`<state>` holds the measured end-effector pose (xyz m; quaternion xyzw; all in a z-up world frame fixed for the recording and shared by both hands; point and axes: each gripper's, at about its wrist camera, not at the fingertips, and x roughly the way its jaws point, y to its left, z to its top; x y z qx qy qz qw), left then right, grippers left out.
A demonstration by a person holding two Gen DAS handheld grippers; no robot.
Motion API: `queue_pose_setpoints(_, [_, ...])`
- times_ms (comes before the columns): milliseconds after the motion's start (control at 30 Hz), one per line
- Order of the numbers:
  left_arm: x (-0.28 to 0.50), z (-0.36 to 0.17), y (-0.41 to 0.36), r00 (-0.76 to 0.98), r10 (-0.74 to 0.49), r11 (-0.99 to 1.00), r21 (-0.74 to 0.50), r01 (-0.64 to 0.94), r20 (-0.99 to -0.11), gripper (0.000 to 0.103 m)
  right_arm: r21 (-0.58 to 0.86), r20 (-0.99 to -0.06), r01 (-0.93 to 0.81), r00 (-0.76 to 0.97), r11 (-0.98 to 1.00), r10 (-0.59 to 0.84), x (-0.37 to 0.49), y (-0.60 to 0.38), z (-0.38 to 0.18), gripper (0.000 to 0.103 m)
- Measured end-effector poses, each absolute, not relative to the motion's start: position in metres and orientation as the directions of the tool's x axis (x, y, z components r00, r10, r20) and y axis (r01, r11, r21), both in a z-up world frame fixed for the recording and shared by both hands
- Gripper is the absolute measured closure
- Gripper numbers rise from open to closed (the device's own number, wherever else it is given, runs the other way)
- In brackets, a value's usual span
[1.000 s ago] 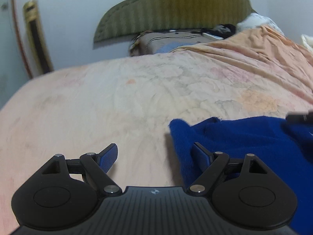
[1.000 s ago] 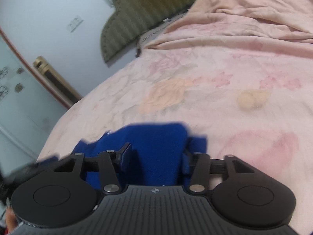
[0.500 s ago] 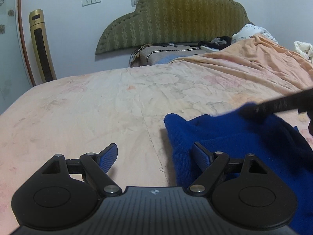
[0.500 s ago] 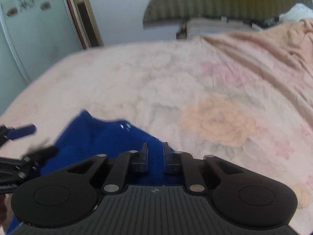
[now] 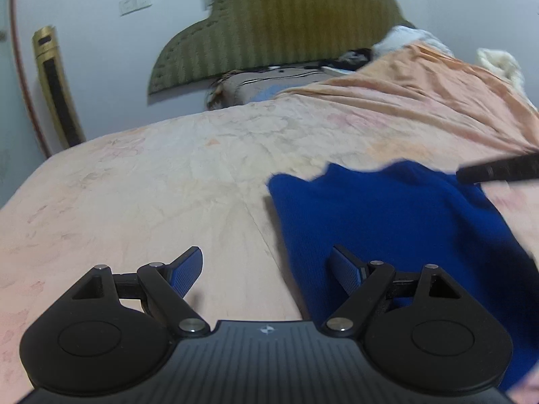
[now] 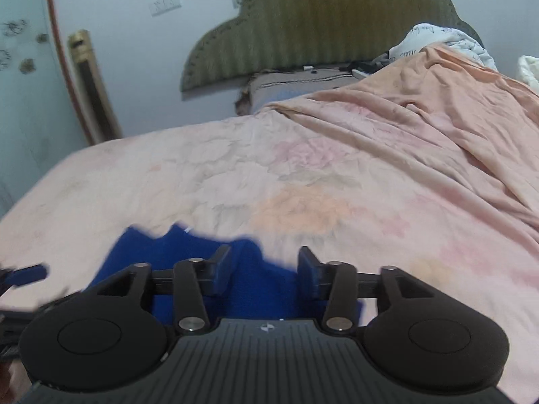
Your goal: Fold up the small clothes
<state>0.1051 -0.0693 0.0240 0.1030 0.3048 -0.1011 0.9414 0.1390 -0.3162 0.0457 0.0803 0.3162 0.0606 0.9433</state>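
A small blue knitted garment [image 5: 387, 222] lies on the pink flowered bed sheet [image 5: 151, 185]. My left gripper [image 5: 267, 269] is open at the garment's left edge, its right finger over the cloth and its left finger over bare sheet. In the right wrist view the same blue garment [image 6: 262, 289] lies under my right gripper [image 6: 264, 267]. Its jaws are opening and the pads stand apart from the cloth that shows between them. A black bar of the right gripper [image 5: 498, 170] crosses the garment's far right corner. A blue fingertip of the left gripper [image 6: 27, 273] shows at the left edge.
A rumpled peach blanket [image 5: 438, 101] covers the bed's far right side. An olive padded headboard [image 5: 286, 23] stands against the back wall, with pillows and dark items below it. A tall gold tower unit [image 5: 57, 91] stands by the wall on the left.
My right gripper pinched shut on the blue garment half a second ago, then let go, rose and rolled level. The left gripper shifted a little beside the garment and stayed open.
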Motion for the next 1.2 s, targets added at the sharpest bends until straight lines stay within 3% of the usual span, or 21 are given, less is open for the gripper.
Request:
queue_pose_setpoints(167, [0.058, 0.013, -0.077, 0.799, -0.126, 0.905, 0.262, 0.335, -0.588, 0.020, 0.092, -0.672, -0.247, 0.699, 0.965, 0.243, 0.060, -0.290, 0.029, 0.041])
queue_pose_setpoints(267, [0.040, 0.009, -0.069, 0.788, -0.110, 0.891, 0.291, 0.348, -0.606, 0.020, -0.075, -0.740, -0.179, 0.670, 0.981, 0.066, 0.027, -0.288, 0.010, 0.036])
queue_pose_setpoints(367, [0.032, 0.013, -0.060, 0.762, -0.131, 0.906, 0.235, 0.351, -0.634, 0.020, -0.013, -0.683, -0.023, 0.730, 1.000, 0.008, -0.006, -0.312, 0.019, 0.036])
queue_pose_setpoints(433, [0.031, 0.015, -0.058, 0.753, -0.132, 0.914, 0.214, 0.344, -0.645, 0.020, 0.115, -0.622, 0.041, 0.782, 0.992, 0.040, -0.026, -0.328, 0.029, 0.036])
queue_pose_setpoints(533, [0.028, 0.015, -0.059, 0.751, -0.118, 0.920, 0.213, 0.329, -0.650, 0.020, 0.280, -0.575, 0.006, 0.802, 0.960, 0.163, -0.040, -0.334, 0.027, 0.046])
queue_pose_setpoints(633, [0.025, 0.013, -0.063, 0.743, -0.120, 0.918, 0.211, 0.335, -0.658, 0.020, 0.259, -0.599, -0.032, 0.779, 0.965, 0.186, -0.038, -0.318, 0.018, 0.053])
queue_pose_setpoints(700, [0.022, 0.010, -0.066, 0.744, -0.109, 0.913, 0.230, 0.337, -0.659, 0.020, 0.250, -0.618, -0.049, 0.761, 0.967, 0.199, -0.032, -0.306, 0.010, 0.070])
queue_pose_setpoints(733, [0.020, 0.011, -0.066, 0.747, -0.108, 0.911, 0.236, 0.339, -0.655, 0.020, 0.229, -0.636, -0.039, 0.750, 0.973, 0.180, -0.030, -0.301, 0.006, 0.097])
queue_pose_setpoints(767, [0.018, 0.011, -0.065, 0.751, -0.114, 0.908, 0.238, 0.344, -0.650, 0.020, 0.195, -0.649, -0.027, 0.746, 0.981, 0.150, -0.030, -0.297, 0.002, 0.099])
queue_pose_setpoints(867, [0.025, 0.016, -0.059, 0.752, -0.143, 0.915, 0.204, 0.349, -0.643, 0.019, 0.185, -0.645, -0.037, 0.750, 0.982, 0.150, -0.035, -0.296, 0.002, 0.097])
queue_pose_setpoints(1000, [0.055, 0.017, -0.045, 0.707, -0.215, 0.943, 0.045, 0.329, -0.673, 0.019, 0.317, -0.595, -0.004, 0.778, 0.949, 0.201, -0.031, -0.317, 0.006, 0.060])
queue_pose_setpoints(1200, [0.113, 0.006, -0.019, 0.598, -0.401, 0.915, -0.274, 0.296, -0.694, 0.017, 0.516, -0.566, 0.024, 0.760, 0.856, 0.319, 0.000, -0.351, -0.019, 0.054])
